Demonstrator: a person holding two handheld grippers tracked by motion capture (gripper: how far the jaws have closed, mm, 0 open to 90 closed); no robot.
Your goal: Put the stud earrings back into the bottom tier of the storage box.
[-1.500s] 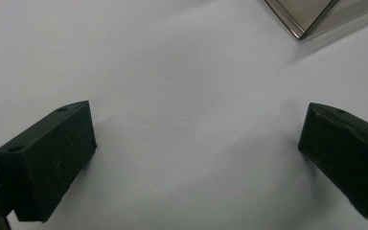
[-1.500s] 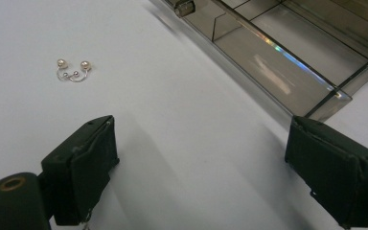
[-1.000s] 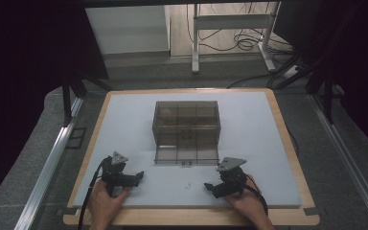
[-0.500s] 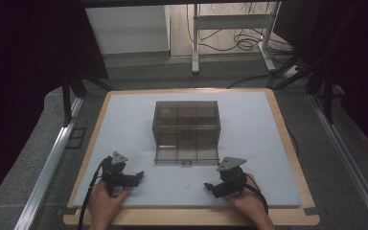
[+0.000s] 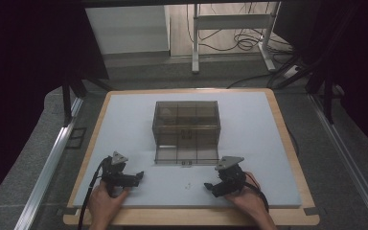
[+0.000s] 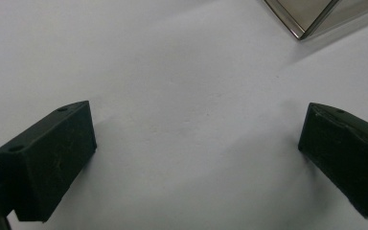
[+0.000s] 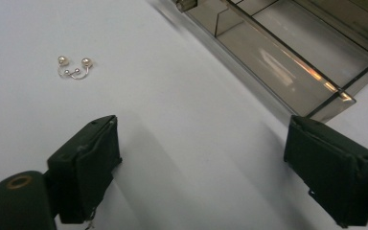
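Earrings [image 7: 74, 68] lie untouched on the surface near its front edge, just before the open organizer box [image 5: 187, 125]; both grippers [image 5: 135, 178] [image 5: 210, 187] rest wide open, empty, so everything remains undone.

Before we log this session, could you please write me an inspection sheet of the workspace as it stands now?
Surface: white mat on a wood-edged table.
Job's things: smoked clear box mid-mat with inner dividers, its lid folded open flat toward the person; small pearl earrings on the mat in front of it, apart from the box.
Clutter: nothing seen.
Grippers: left gripper and right gripper low at the near edge, both open, nothing between the jaws.
Cables: one cable trails from the left gripper; more cables on the floor beyond.
Surroundings: metal frame legs behind the table, dark sides.
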